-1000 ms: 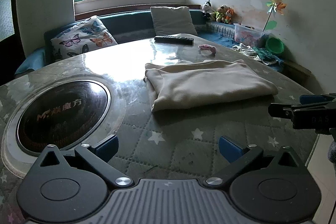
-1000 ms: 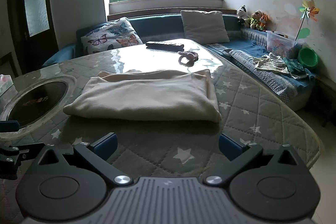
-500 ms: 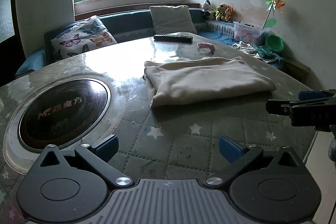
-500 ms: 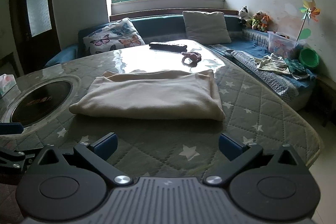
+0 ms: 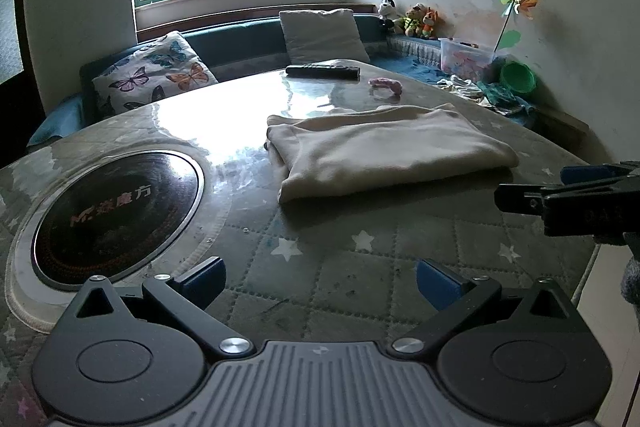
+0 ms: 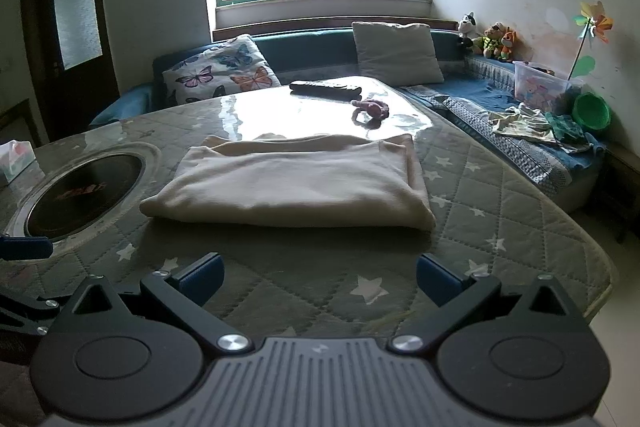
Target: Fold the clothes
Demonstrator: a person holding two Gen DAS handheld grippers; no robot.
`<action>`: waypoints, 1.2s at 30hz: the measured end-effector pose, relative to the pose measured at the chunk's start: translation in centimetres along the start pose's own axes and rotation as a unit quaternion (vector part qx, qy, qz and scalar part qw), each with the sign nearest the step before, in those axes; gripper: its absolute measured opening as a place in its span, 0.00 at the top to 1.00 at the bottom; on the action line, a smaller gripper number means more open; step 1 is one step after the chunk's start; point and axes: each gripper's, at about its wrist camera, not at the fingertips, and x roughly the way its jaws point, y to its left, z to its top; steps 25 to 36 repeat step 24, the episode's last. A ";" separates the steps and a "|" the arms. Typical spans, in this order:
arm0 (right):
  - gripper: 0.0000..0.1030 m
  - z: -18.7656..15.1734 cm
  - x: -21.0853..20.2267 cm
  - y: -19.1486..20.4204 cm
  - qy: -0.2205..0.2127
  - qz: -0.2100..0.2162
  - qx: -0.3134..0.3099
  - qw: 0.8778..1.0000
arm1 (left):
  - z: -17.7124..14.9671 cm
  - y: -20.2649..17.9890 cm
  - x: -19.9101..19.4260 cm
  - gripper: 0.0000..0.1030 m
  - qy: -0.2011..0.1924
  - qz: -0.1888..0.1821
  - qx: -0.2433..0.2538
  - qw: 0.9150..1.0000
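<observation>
left gripper: bottom centre of left view, jaws wide apart, nothing between them, above the quilted table cover near the front edge.
right gripper: bottom centre of right view, jaws wide apart, holding nothing; also seen side-on at right edge of left view.
table: grey star-quilted cover under a glossy clear sheet; round dark cooktop set in at left.
garment: cream, mid-frame, lies flat as a layered rectangle; rounded fold edge toward the camera, a second layer peeking out along the far and right sides. Well clear of both grippers.
behind it: pink toy and remote on the shiny far end of the table.
far: sofa with butterfly cushion; loose clothes on the bench, right of frame.
step: garment already sits folded; fits either a finished fold or a pause before halving it again. Can't settle which.
next: judgement only — any further fold needs both grippers on matching corners of one short edge, all layers pinched together.
</observation>
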 end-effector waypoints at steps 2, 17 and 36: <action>0.00 0.0 0.0 0.1 0.000 0.001 0.000 1.000 | 0.0 0.0 0.1 0.00 0.001 0.000 0.001 1.000; 0.00 -0.2 0.8 0.2 0.010 0.004 0.001 1.000 | 0.0 -0.2 0.7 0.00 0.013 0.001 0.002 1.000; 0.00 -0.3 1.2 0.3 0.016 0.004 0.001 1.000 | 0.0 -0.3 1.0 0.00 0.018 0.005 0.006 1.000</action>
